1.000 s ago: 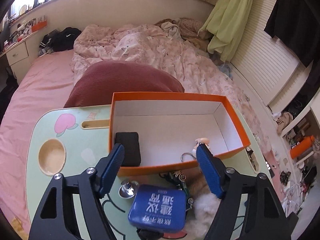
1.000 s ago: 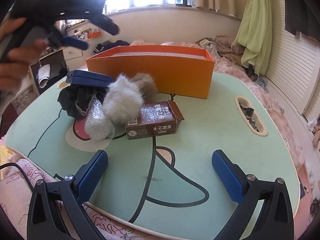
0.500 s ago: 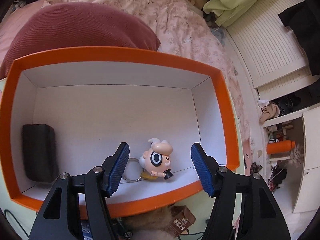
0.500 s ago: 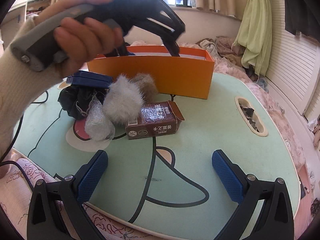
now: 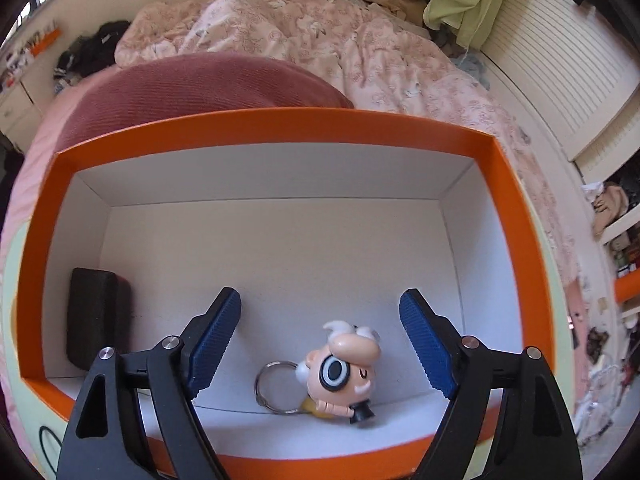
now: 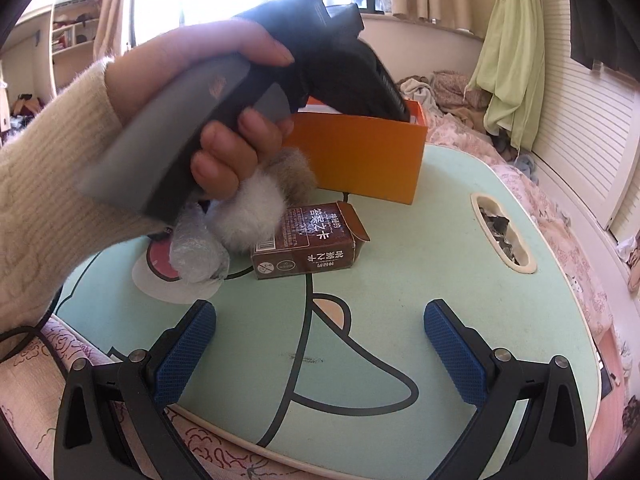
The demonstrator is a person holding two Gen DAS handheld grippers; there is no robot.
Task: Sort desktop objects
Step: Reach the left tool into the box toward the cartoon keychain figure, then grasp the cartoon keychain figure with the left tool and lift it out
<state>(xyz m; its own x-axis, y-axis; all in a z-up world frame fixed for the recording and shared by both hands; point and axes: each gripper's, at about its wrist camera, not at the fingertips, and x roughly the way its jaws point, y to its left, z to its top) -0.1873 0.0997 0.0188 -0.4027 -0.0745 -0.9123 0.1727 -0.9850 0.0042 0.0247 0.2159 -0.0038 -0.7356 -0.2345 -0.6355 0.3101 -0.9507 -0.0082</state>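
Your left tongs (image 5: 320,342) have just been spreading and hang released inside the orange box (image 5: 280,126), the keychain figure (image 5: 344,372) lying free on the floor between them. It looks light, hard and slick; take it across the head. The near wall crowds your withdrawal. Your right tongs (image 6: 320,354) gape empty over clear table (image 6: 420,260); the brown carton (image 6: 308,242) looks light and crushable.

Left claw (image 5: 320,336) now down inside the orange box (image 5: 280,124), jaws just widened, cartoon keychain (image 5: 344,372) loose between them.
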